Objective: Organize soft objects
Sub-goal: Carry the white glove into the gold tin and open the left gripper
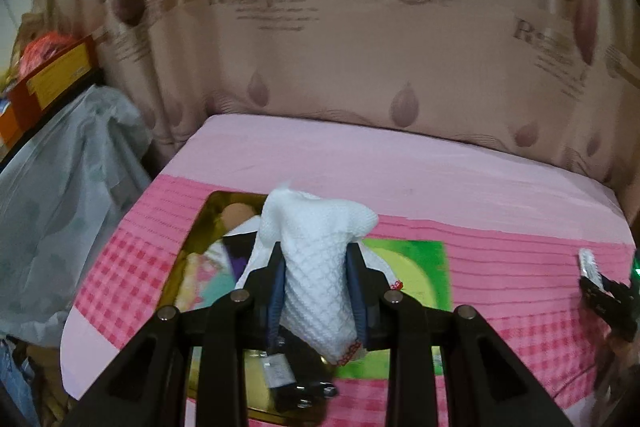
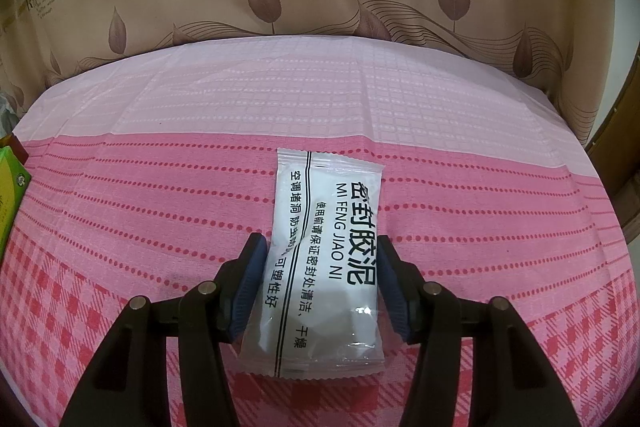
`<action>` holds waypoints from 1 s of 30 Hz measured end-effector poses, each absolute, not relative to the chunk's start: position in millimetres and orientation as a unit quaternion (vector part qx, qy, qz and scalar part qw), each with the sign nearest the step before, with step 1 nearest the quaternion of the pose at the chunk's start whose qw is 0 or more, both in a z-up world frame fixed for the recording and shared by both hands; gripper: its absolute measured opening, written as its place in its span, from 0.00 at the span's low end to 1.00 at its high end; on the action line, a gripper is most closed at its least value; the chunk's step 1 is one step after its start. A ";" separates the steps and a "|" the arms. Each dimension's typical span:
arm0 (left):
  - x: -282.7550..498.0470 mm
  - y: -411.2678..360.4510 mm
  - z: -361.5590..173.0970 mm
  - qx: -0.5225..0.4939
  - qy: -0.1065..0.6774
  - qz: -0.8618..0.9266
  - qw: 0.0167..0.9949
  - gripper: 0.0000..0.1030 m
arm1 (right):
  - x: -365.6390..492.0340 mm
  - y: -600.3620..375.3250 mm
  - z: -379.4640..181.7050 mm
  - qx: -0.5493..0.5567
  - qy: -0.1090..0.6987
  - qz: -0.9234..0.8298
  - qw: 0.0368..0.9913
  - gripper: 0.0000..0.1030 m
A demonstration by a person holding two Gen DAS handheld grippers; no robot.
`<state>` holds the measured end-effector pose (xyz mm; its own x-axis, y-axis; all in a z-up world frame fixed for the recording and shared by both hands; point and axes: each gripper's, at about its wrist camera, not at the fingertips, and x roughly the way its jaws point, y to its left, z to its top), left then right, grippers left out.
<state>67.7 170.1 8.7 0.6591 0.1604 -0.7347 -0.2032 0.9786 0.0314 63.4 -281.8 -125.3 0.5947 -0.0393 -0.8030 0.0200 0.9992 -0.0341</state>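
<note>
Between the pads of the left gripper (image 1: 316,279) sits a white cloth (image 1: 316,259), pinched at its sides and held up in the air. Just under it lies a gold tray (image 1: 192,251) with soft things already inside: something round and tan, and some bright bits I cannot make out because the picture is smeared. Beside the tray is a green card (image 1: 416,267). To do this step well, I think the cloth should be carried right over the tray, lowered until it touches, and only then let go, so it does not flop over the rim. The cloth looks soft and bumpy, with a little diamond pattern and a red stitched edge. Far off to the side, the tip of the right gripper (image 1: 600,287) peeks in.

Over on the right gripper's (image 2: 318,287) own view, a white packet (image 2: 326,259) lies flat on the pink checked tablecloth (image 2: 160,195). It rests between the two blue pads (image 2: 250,279), and they seem to touch its sides. It looks shiny, smooth and squishy, with black writing. A gentle squeeze is best, so it does not slip or burst.
</note>
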 end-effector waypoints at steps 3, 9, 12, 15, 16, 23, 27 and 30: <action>71.3 184.2 2.1 -0.037 0.407 0.111 0.906 0.28 | 63.6 -282.6 -125.6 -0.011 0.450 -0.017 0.893 0.50; 84.8 201.2 -11.2 -0.041 0.420 0.121 0.898 0.28 | 63.3 -282.1 -125.4 -0.012 0.450 -0.016 0.893 0.51; 93.6 207.8 -20.5 -0.043 0.428 0.127 0.894 0.28 | 63.3 -282.2 -125.3 -0.012 0.450 -0.016 0.893 0.51; 103.7 211.1 -28.8 -0.041 0.435 0.127 0.890 0.28 | 63.1 -282.2 -125.2 -0.012 0.450 -0.016 0.893 0.51; 107.3 211.5 -30.9 -0.039 0.437 0.125 0.890 0.28 | 63.1 -283.3 -125.2 -0.012 0.450 -0.016 0.893 0.51; 140.5 211.9 -47.0 -0.019 0.452 0.117 0.884 0.28 | 63.1 -282.9 -125.0 -0.012 0.450 -0.017 0.893 0.52; 151.6 211.4 -57.5 -0.015 0.463 0.111 0.880 0.31 | 63.2 -283.3 -124.9 -0.012 0.450 -0.018 0.893 0.52; 153.6 210.0 -61.6 -0.009 0.464 0.106 0.879 0.34 | 63.3 -283.5 -124.9 -0.012 0.450 -0.018 0.893 0.53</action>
